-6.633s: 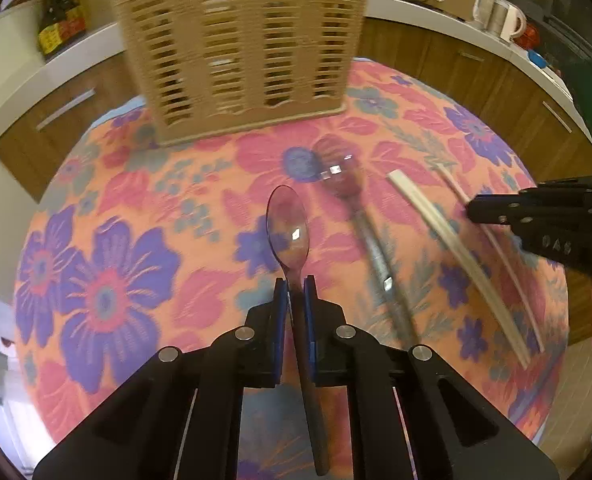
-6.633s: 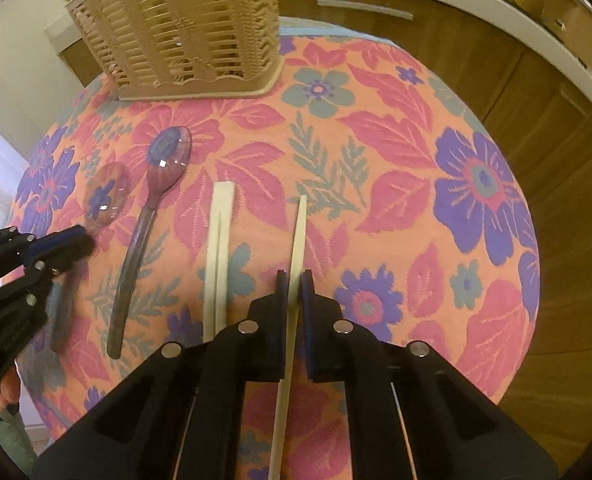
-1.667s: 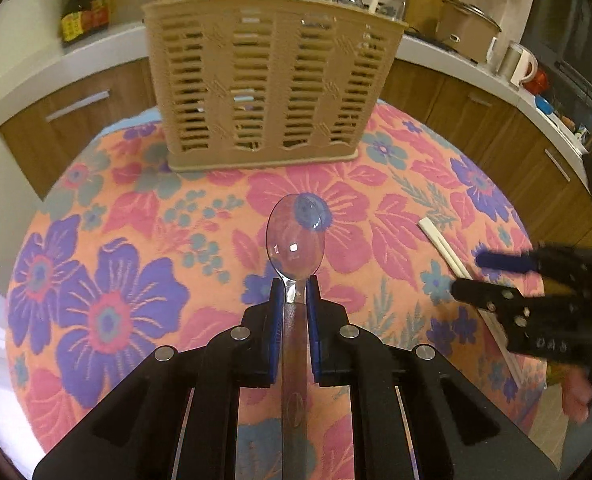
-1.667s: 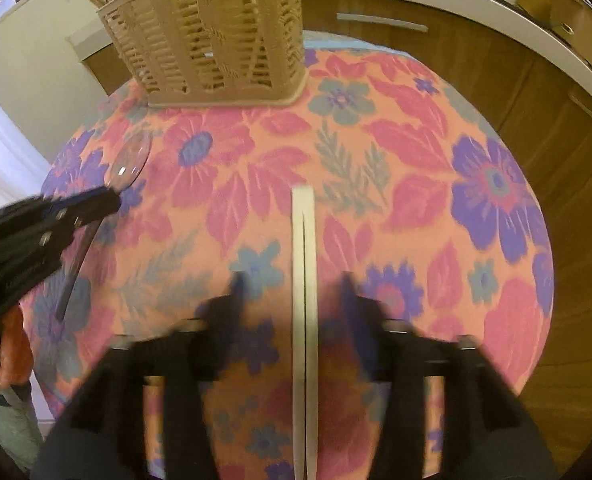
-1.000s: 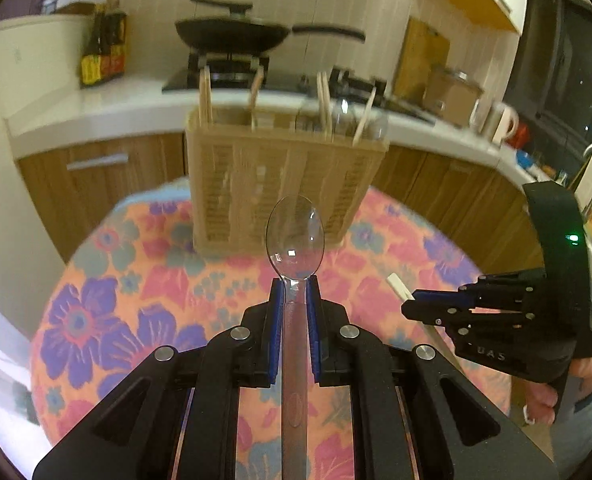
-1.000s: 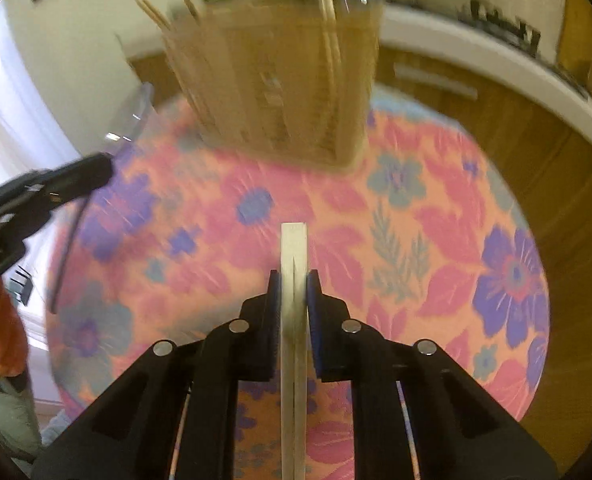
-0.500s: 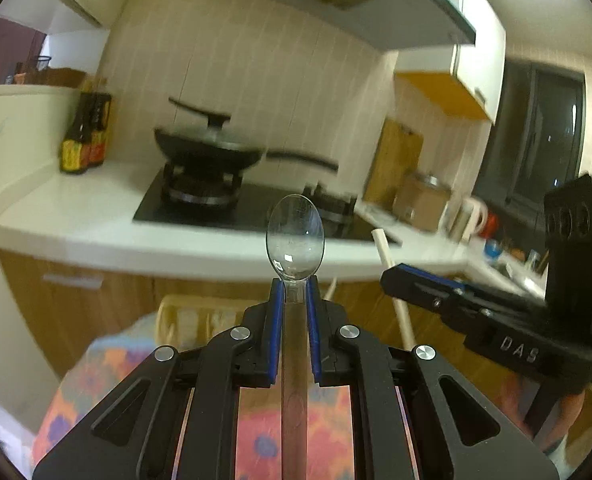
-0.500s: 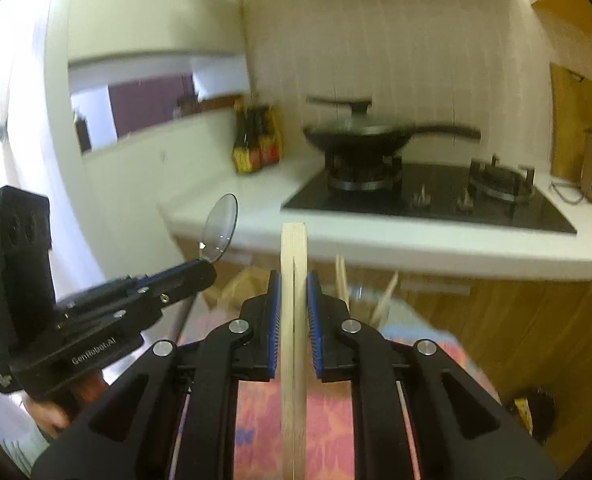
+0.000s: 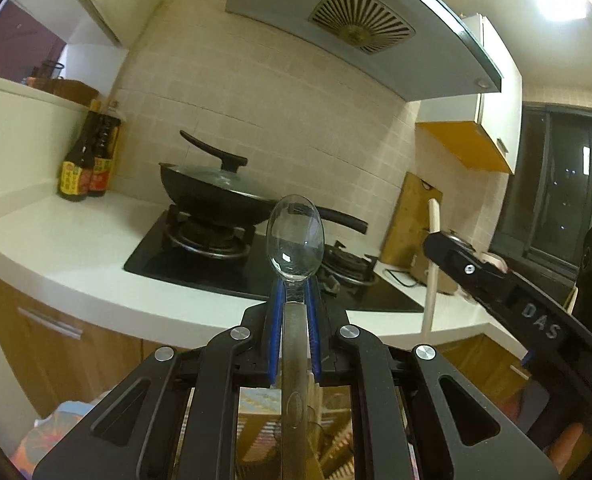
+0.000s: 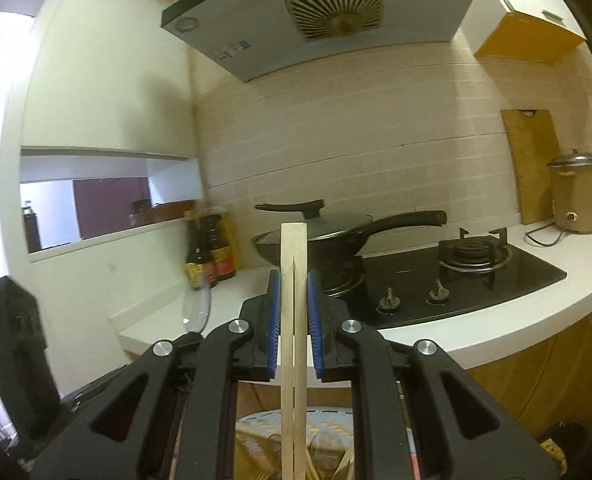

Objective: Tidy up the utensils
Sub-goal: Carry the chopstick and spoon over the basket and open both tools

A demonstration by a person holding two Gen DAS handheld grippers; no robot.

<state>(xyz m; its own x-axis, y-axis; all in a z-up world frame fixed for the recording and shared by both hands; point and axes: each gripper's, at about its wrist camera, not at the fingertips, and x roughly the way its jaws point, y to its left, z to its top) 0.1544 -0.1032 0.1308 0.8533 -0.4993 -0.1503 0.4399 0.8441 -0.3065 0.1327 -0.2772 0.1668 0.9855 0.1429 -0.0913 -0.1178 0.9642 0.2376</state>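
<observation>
My left gripper [image 9: 294, 292] is shut on a clear plastic spoon [image 9: 295, 236], held upright with its bowl up. The beige slatted utensil basket [image 9: 264, 432] shows below, between the gripper arms. My right gripper [image 10: 293, 300] is shut on a pair of pale chopsticks [image 10: 293, 264], also upright, above the same basket [image 10: 256, 436]. In the left wrist view the right gripper [image 9: 456, 252] is at the right with the chopsticks [image 9: 432, 264]. In the right wrist view the spoon's bowl [image 10: 197, 309] and the left gripper's black body [image 10: 12, 336] show at the left.
Behind is a white counter [image 9: 76, 272] with a black hob [image 10: 476, 276], a lidded wok [image 9: 212, 192] and sauce bottles [image 9: 88, 160]. A cutting board [image 10: 532, 164] and a pot [image 10: 576, 192] stand at the right. The flowered tablecloth [image 9: 40, 440] peeks in low.
Both grippers have tilted up from the table to upright, each with its utensil, and now stand over the basket. The table has dropped out of view.
</observation>
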